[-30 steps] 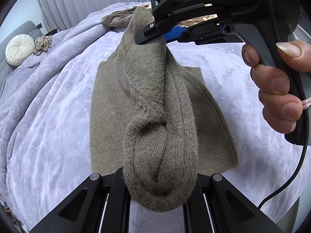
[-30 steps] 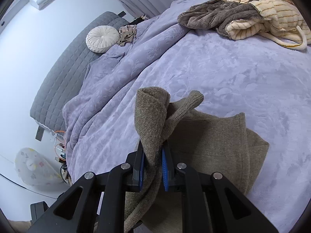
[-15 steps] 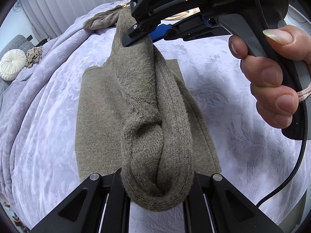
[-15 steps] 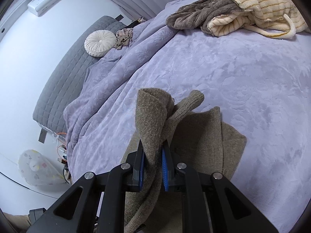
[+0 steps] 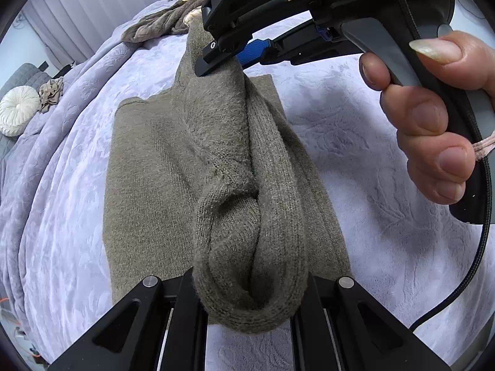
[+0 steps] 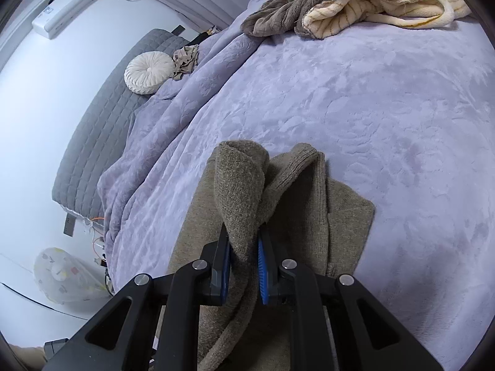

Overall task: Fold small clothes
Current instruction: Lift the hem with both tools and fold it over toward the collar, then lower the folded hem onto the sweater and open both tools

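Both the left gripper (image 5: 250, 290) and right gripper (image 6: 244, 266) are clamped on the knit garment (image 5: 173, 167). Its lifted edge runs straight between them, above the flat part.

Both views are bright and evenly lit by soft daylight; the curtains (image 5: 92, 9) at eleven o'clock glow pale. Shadows are faint, a soft grey one lying on the blanket (image 6: 386, 117) beside the sweater (image 6: 309, 222). Fisheye bending curves every edge, with black corners. Focus is sharp throughout, no glare, no motion blur.

Folded sweater (image 5: 198, 167) edge carried farther across.
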`<state>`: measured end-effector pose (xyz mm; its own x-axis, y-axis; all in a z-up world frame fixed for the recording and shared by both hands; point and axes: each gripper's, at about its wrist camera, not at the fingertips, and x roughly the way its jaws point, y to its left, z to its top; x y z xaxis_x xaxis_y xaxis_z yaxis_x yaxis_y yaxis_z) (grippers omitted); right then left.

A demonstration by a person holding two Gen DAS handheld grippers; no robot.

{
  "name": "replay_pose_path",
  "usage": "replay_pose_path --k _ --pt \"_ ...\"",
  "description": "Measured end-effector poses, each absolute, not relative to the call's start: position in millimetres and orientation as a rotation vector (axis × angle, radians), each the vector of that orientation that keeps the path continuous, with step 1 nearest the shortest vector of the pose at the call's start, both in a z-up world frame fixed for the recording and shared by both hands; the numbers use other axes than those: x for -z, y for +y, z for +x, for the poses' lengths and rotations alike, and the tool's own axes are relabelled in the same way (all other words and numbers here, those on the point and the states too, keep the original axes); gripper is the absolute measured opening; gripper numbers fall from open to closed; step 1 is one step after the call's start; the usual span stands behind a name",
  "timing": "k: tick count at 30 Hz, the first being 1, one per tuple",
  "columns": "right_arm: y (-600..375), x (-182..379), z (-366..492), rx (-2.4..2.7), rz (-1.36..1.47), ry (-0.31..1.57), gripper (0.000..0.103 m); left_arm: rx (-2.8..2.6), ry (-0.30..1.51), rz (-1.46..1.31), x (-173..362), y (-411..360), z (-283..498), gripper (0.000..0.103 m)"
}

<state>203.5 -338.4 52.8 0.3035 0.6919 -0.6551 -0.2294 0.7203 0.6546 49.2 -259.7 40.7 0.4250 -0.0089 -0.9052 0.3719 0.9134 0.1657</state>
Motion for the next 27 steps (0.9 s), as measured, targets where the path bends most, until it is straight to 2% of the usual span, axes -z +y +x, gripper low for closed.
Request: replay_pose_path --k 15,17,18,20,22,23,24,27 --pt "-355.0 -20.6 205.0 -0.586 0.527 1.133 0.017 0.196 1.102 0.467 -22.6 -275.1 54.6 0.012" --pt "-354.9 -19.5 204.6 -0.578 0.522 1.135 0.019 0.211 1.102 0.46 -25.1 -274.4 53.5 0.034" --pt "-354.9 -20.0 204.0 -0.573 0.518 1.14 0.023 0.223 1.107 0.442 -27.9 -272.3 52.8 0.041" --pt "-357.7 -21.2 202.8 -0.555 0.524 1.156 0.03 0.247 1.11 0.403 -36.1 -265.0 49.6 0.07" --pt "-363.0 -27.3 198.3 -0.533 0.526 1.151 0.055 0.314 1.108 0.34 -48.0 -253.1 42.5 0.076" --pt "-365.4 -32.1 194.5 -0.522 0.52 1.138 0.061 0.363 1.115 0.304 -55.5 -245.4 36.9 0.076" --pt "-367.8 -38.1 189.7 -0.515 0.513 1.12 0.066 0.413 1.119 0.27 -62.4 -238.7 31.3 0.076" --pt "-372.6 -58.2 171.7 -0.523 0.515 1.062 0.066 0.561 1.062 0.196 -93.0 -216.6 13.7 0.076"
